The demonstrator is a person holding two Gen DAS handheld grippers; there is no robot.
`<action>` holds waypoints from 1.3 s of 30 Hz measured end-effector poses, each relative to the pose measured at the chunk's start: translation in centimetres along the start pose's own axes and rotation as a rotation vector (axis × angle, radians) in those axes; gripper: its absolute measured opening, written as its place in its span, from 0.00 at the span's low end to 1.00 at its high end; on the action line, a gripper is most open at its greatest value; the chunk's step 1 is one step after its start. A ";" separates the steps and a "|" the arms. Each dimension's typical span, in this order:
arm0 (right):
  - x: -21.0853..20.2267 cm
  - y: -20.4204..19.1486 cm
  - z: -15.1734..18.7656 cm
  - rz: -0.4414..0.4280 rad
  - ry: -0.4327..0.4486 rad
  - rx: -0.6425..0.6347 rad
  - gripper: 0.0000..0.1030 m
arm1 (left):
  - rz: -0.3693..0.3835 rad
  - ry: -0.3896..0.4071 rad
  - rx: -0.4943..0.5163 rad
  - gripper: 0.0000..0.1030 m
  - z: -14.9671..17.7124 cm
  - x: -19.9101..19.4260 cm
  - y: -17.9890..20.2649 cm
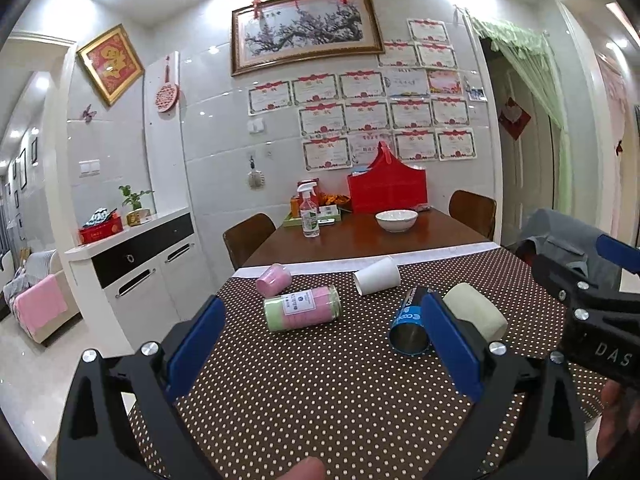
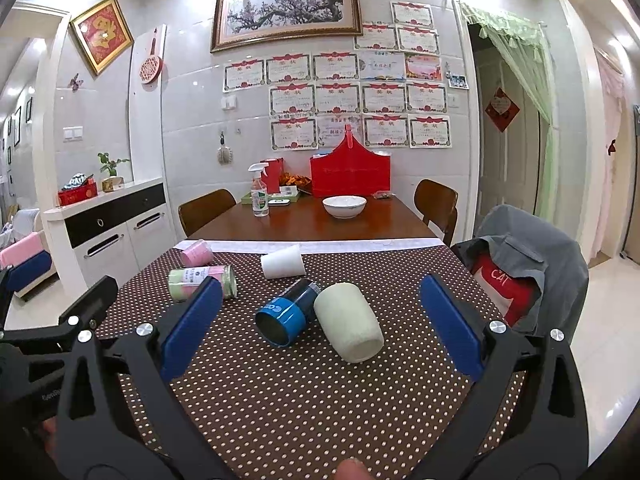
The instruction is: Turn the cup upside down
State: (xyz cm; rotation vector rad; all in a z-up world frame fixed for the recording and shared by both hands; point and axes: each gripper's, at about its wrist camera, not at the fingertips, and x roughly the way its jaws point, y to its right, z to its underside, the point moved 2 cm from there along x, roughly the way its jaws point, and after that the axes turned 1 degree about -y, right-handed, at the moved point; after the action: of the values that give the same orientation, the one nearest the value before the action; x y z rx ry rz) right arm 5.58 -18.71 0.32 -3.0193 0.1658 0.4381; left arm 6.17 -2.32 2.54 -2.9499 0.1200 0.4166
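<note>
Several cups lie on their sides on the brown dotted tablecloth [image 1: 320, 380] [image 2: 320, 392]: a blue-and-black cup [image 1: 410, 326] [image 2: 286, 314], a cream cup [image 1: 478, 314] [image 2: 350, 322], a white paper cup [image 1: 376, 276] [image 2: 282, 266], a small pink cup [image 1: 273, 279] [image 2: 196, 252] and a pink-and-green glass jar [image 1: 302, 307] [image 2: 188, 280]. My left gripper [image 1: 324, 344] is open and empty, above the cloth, in front of the jar and the blue cup. My right gripper [image 2: 320, 324] is open and empty, with the blue and cream cups between its fingers further ahead. The right gripper's body shows in the left wrist view at the right edge [image 1: 592, 312].
Beyond the cloth the wooden table [image 2: 312, 220] holds a white bowl [image 1: 396, 220] [image 2: 344, 205], a spray bottle [image 1: 309, 216] [image 2: 259, 196] and a red bag [image 2: 350, 174]. Chairs stand at both sides; one at the right carries a grey jacket [image 2: 528, 256]. A white cabinet [image 2: 112, 220] stands at the left.
</note>
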 end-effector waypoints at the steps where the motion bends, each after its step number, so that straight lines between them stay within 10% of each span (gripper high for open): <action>1: 0.5 0.1 0.1 -0.002 -0.006 0.001 0.94 | 0.005 -0.006 0.005 0.94 -0.2 0.6 0.0; 39: 28.0 5.9 -0.7 -0.015 -0.385 0.032 0.94 | 0.314 -0.597 0.577 0.94 -0.1 41.6 10.1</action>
State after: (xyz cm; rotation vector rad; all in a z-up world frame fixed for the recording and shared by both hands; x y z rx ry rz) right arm 31.75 -27.23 -7.46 -2.8329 0.1200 0.9886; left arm 44.98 -14.64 -10.52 -2.1417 0.5262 1.0721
